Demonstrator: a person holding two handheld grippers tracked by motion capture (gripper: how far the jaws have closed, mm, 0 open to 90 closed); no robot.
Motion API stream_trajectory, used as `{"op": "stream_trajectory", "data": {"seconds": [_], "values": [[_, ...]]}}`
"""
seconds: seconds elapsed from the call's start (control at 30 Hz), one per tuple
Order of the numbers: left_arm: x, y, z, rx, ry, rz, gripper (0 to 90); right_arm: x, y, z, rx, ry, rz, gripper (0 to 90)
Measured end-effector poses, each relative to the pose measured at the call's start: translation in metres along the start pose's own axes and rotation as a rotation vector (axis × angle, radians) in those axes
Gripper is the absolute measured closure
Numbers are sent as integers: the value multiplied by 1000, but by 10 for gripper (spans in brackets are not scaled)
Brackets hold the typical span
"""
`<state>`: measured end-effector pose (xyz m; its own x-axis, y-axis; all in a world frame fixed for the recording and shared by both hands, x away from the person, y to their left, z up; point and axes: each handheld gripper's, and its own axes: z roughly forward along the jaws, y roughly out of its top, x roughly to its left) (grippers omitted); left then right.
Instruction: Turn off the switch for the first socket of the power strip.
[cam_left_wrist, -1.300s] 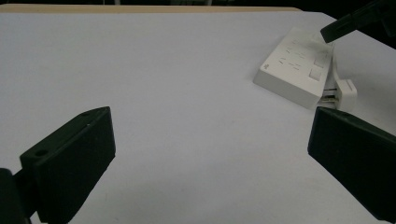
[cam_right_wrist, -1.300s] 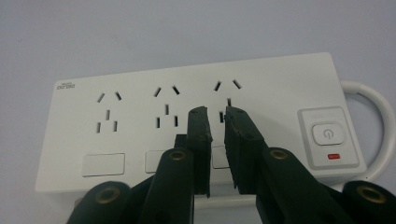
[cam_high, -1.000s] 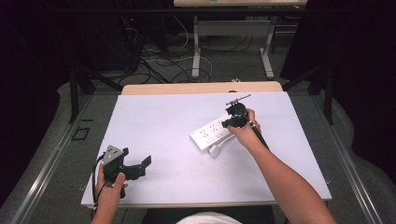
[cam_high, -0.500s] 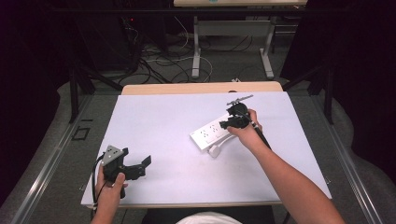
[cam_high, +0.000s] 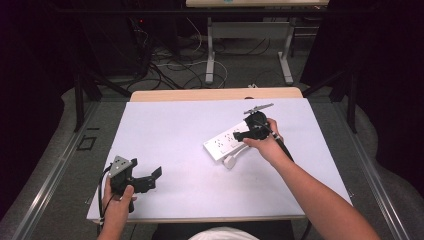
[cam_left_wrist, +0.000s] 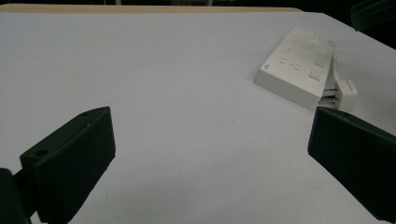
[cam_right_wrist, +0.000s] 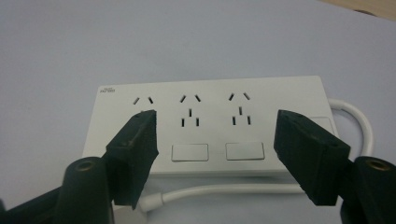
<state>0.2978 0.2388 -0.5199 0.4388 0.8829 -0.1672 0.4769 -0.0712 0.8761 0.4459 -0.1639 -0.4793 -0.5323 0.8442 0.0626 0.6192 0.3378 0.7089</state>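
Very little has moved since the earlier pictures — the right gripper (cam_high: 248, 134) sits over the same end of the white power strip (cam_high: 227, 142) as it did a second ago, with at most a slight settling of the hand toward it, and the left gripper (cam_high: 150, 177) keeps its place near the front-left corner of the white table (cam_high: 175, 130).

Going by size: the table top spreads bare ahead of both tools. The power strip lies flat on it, directly under and ahead of the right gripper; from the left gripper it lies well off, ahead and to the right. In the right gripper view the jaws stand wide apart over the strip's face, spanning its two rocker switches (cam_right_wrist: 190, 152), with nothing between them. The left gripper's jaws are also spread wide and empty. Smaller still, the strip's white cord (cam_right_wrist: 224, 190) curls along the near edge beneath the right gripper, and a white plug (cam_left_wrist: 346, 92) lies touching the strip's side.

The stillness suggests the right gripper is lining up rather than gripping — no hold on the strip is made yet.
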Motion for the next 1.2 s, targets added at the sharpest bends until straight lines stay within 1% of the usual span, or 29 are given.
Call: {"op": "stream_trajectory", "data": {"seconds": [0.03, 0.07, 0.17, 0.2, 0.23, 0.3, 0.33, 0.4, 0.53, 0.6, 0.67, 0.83, 0.87, 0.9, 0.93, 1.0, 1.03, 1.1, 1.2], "values": [[0, 0, 0, -1, 1, 0, 12, 1, -1, -2, 3, 0, 3, 265], [0, 0, 0, -2, 1, 1, 12, 0, -1, -3, -5, 3, -12, 255], [0, 0, 0, 0, 1, 2, 12, 1, -2, -8, -14, 3, -19, 234], [0, 0, 0, 0, 1, 3, 12, 1, -3, -10, -9, 4, -16, 233], [0, 0, 0, 0, 1, 2, 12, 1, -3, -11, -21, 11, -18, 231], [0, 0, 0, -1, 2, 3, 12, 1, -4, -15, -22, 16, -7, 222], [0, 0, 0, -1, 2, 2, 12, 0, -5, -16, -30, 19, -15, 222], [0, 0, 0, 0, 2, 3, 12, 0, -6, -19, -29, 20, -10, 222], [-1, 0, 1, -1, 0, -2, 12, -3, -8, -21, -26, 18, -14, 222], [-1, 0, 1, 0, 0, -1, 12, -3, -9, -21, -23, 16, -5, 222], [-1, 0, 1, -1, 0, -2, 12, -4, -10, -21, -29, 14, -8, 217], [-1, 0, 1, -8, 2, -8, 12, -3, -11, -23, -45, 10, -15, 159], [-1, 0, 0, -3, 2, -4, 12, -3, -11, -25, -47, 5, -15, 157], [-1, 0, 0, -6, 3, -7, 12, -3, -12, -26, -48, 3, -26, 153], [-1, 0, 0, -7, 3, -6, 12, -3, -13, -27, -46, 5, -22, 148], [-1, 0, 0, -10, 4, -14, 12, -3, -15, -30, -52, 0, -23, 143], [-1, 0, 0, -10, 3, -16, 12, -3, -16, -31, -57, -3, -31, 137], [-1, 0, 0, -10, 4, -12, 12, -3, -18, -35, -59, -8, -48, 101], [-1, 0, 0, -11, 4, -9, 12, -4, -22, -40, -74, -8, -43, 62]]}}
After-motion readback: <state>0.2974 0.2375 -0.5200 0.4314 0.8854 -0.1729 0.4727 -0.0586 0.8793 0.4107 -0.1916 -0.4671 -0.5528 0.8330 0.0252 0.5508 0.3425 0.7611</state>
